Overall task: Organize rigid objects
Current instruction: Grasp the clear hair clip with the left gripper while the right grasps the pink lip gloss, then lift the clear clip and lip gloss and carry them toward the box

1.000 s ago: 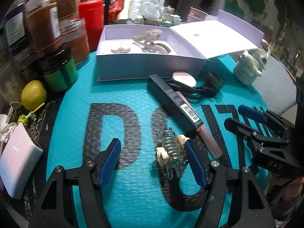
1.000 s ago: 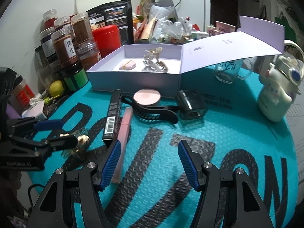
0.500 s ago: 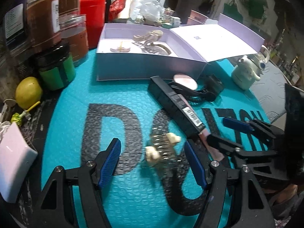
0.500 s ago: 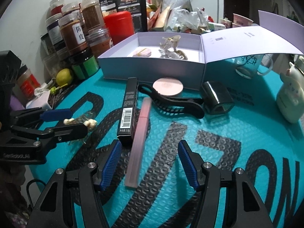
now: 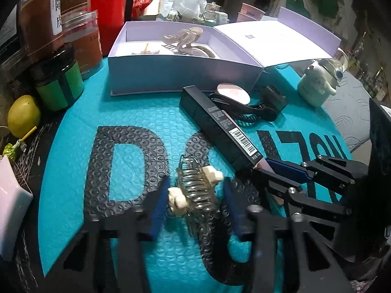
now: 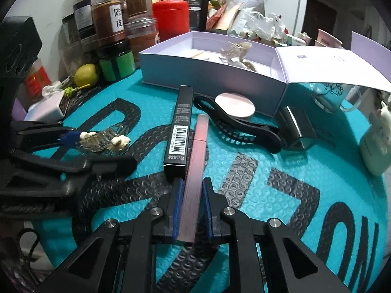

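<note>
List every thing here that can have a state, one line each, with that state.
Lavender box: open, lid folded back flat.
Left claw: fingers either side of the clear hair clip; contact unclear.
Right claw: shut on the pink tube.
Black carton: lying flat, beside the pink tube.
Black hair clip: lying on the mat, partly over the round pink compact.
Green jar: lid on.
</note>
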Demonstrator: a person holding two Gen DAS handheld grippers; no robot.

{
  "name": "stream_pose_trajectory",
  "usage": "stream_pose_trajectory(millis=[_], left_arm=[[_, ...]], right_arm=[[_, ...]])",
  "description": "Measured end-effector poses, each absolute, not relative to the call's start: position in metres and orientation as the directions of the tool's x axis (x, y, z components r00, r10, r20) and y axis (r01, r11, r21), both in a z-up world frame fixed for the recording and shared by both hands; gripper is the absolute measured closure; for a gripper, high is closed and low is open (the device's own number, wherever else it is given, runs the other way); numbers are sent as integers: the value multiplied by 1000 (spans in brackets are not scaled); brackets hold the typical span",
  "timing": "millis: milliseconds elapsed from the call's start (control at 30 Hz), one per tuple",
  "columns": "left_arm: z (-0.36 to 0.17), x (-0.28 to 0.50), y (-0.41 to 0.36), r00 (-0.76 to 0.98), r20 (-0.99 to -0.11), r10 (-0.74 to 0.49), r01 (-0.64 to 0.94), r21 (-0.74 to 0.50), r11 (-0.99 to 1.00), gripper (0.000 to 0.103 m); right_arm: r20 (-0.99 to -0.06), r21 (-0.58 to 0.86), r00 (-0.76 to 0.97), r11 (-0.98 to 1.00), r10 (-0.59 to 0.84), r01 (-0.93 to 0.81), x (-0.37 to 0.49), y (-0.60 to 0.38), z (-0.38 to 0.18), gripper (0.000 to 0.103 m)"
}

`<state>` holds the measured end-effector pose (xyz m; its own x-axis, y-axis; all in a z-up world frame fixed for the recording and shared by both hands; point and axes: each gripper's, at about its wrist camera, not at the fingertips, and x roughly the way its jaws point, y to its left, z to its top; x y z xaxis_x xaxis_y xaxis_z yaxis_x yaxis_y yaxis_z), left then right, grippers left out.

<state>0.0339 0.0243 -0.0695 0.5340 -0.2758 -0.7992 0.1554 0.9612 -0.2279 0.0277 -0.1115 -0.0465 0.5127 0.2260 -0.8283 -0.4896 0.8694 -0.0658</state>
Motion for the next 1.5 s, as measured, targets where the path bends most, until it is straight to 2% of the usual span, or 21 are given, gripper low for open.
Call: stream_pose_trajectory(millis=[233,867,1233,1333,1367,1400,1500], left_arm=[[-69,33,26,519,-793,-321,163,-276,947,72],[-51,-1,17,566,-766,-303,166,-254,953,72],[-44,-10,11,577,-755,-310,180,-253,951,72],[-44,-9,12,576,-757,-308,179,-251,951,72],[-43,-8,13,575,-758,-308,178,-251,951,72],[-43,-7,13,574,-759,-307,177,-251,952,72],[-42,-3,18,578,-757,-304,167,-255,952,72]], right_arm=[[-832,-26,510,901,220,-432,31,-123,-44,90],[-791,-15,575,932,210,-361,-15,-156,-22,90],[-814,-22,546,929,198,-368,-25,-156,-35,89],[-816,-25,543,926,199,-377,-20,-152,-39,78],[-815,-22,542,925,203,-380,-19,-151,-39,71],[-816,-16,538,923,210,-384,-16,-150,-39,68],[-813,-15,541,922,214,-387,-7,-147,-40,68]])
